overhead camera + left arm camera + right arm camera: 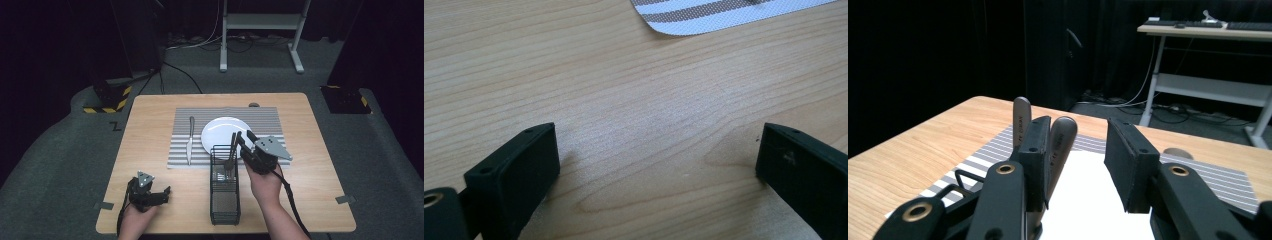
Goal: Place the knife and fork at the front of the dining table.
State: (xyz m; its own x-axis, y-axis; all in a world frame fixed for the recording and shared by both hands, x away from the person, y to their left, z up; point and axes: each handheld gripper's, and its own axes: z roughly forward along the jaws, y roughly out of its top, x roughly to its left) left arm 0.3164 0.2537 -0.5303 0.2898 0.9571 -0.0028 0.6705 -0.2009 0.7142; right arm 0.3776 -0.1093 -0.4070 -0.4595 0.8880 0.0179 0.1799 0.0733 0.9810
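Two grey metal handles (1062, 145) stand upright against the right gripper (1075, 165)'s left pad. Its half-closed jaws hold nothing yet; their lower ends sit hidden in the wire caddy (224, 197).

Knife (190, 140) on striped placemat (180, 150) (left of white plate (220, 131)), wooden table (150, 125)

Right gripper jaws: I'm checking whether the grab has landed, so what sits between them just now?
In the right gripper view, one utensil handle stands between the right gripper jaws beside the left jaw; a gap remains to the right jaw. Another handle stands outside.
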